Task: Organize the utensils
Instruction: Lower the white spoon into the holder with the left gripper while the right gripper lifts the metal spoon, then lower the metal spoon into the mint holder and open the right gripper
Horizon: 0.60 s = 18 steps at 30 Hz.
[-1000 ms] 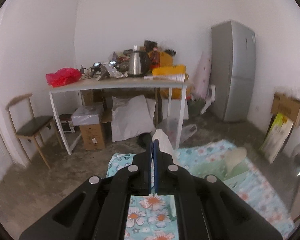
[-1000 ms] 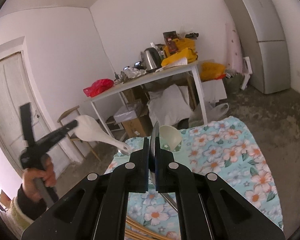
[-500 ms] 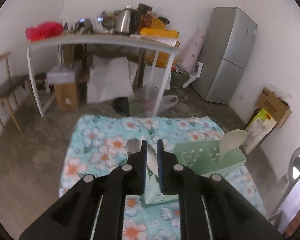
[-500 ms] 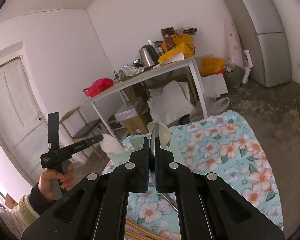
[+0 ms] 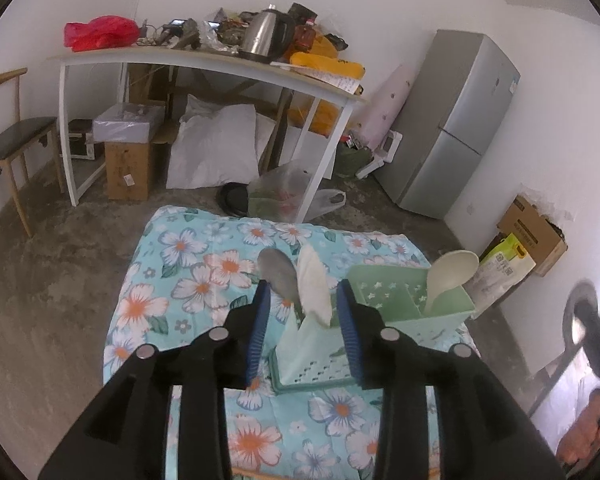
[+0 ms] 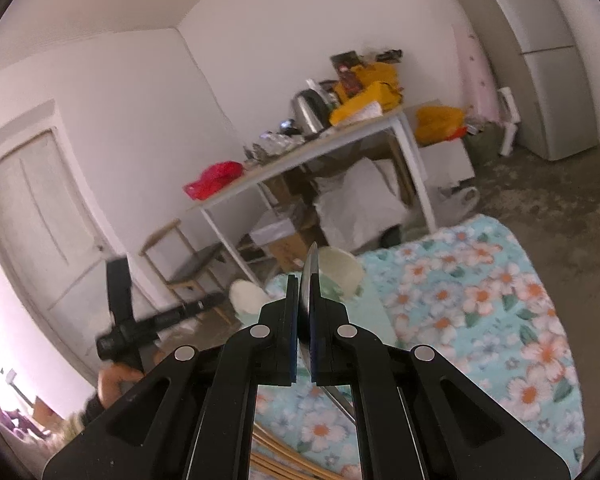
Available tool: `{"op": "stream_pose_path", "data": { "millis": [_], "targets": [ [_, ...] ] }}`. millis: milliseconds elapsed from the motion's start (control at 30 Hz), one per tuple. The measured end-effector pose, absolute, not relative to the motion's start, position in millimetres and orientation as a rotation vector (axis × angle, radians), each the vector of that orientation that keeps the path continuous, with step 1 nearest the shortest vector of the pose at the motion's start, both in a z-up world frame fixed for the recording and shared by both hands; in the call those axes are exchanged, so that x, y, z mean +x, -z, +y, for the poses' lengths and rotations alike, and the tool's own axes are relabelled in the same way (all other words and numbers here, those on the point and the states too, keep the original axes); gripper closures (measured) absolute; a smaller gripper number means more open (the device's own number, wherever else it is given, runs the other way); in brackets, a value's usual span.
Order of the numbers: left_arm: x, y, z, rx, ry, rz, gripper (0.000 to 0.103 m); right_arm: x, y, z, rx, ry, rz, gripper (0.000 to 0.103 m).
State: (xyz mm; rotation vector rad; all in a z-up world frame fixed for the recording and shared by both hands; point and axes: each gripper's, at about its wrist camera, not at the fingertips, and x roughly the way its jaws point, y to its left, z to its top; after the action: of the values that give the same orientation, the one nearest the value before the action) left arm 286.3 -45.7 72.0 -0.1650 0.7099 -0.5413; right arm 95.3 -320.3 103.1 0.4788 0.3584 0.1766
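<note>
- My left gripper (image 5: 304, 292) had just been opening; its blue pads (image 5: 260, 320) stood apart on either side of a white spoon (image 5: 314, 284) without pressing it.
- That spoon stood in the near compartment of the green caddy (image 5: 380, 304), beside a grey metal spoon (image 5: 278, 274) at its 9 o'clock.
- A second white spoon (image 5: 448, 276) leaned in the caddy's far compartment, at 3 o'clock from my jaws.
- The caddy sat on the floral cloth (image 5: 180, 280).
- My right gripper (image 6: 305, 288) was clamped tight on a thin metal utensil (image 6: 310, 276), blade edge-on, pointing to 12 o'clock.
</note>
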Motion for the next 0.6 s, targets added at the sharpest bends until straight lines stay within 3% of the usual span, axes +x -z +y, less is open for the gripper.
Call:
{"op": "stream_pose_path", "data": {
  "millis": [233, 600],
  "targets": [
    [246, -68, -12, -0.23, 0.515, 0.679, 0.058, 139, -128, -329, 0.56, -0.4, 0.222, 0.1],
    [213, -45, 29, -0.224, 0.425, 0.715, 0.058, 227, -114, -328, 0.531, -0.572, 0.164, 0.1]
  ]
}}
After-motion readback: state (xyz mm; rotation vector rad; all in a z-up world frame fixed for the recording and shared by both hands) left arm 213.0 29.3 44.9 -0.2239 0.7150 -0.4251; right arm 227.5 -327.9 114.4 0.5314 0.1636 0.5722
